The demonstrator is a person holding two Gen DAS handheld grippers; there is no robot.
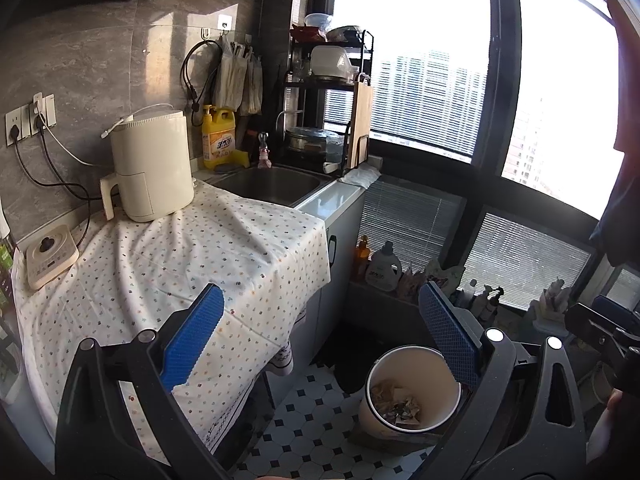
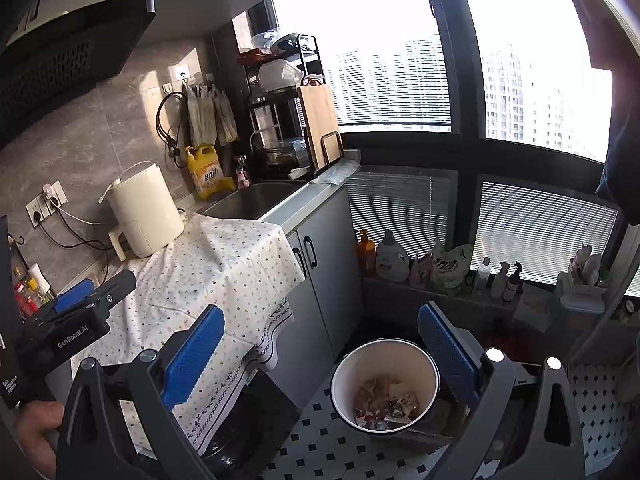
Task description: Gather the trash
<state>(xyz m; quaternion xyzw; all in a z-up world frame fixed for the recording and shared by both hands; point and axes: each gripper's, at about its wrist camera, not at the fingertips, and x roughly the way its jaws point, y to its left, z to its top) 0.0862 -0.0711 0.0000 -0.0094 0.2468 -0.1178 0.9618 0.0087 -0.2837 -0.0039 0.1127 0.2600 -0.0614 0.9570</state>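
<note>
Trash sits in the bin; the tabletop looks clean; both hand-held grippers gape apart, empty

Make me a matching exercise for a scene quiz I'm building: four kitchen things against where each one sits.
Things:
1. trash bin
2. air fryer
3. yellow detergent jug
4. cutting board

Places:
A. standing on edge in the dish rack
B. on the dotted cloth
C. on the tiled floor
D. behind the sink, by the wall

Pairs: 1-C, 2-B, 3-D, 4-A
</note>
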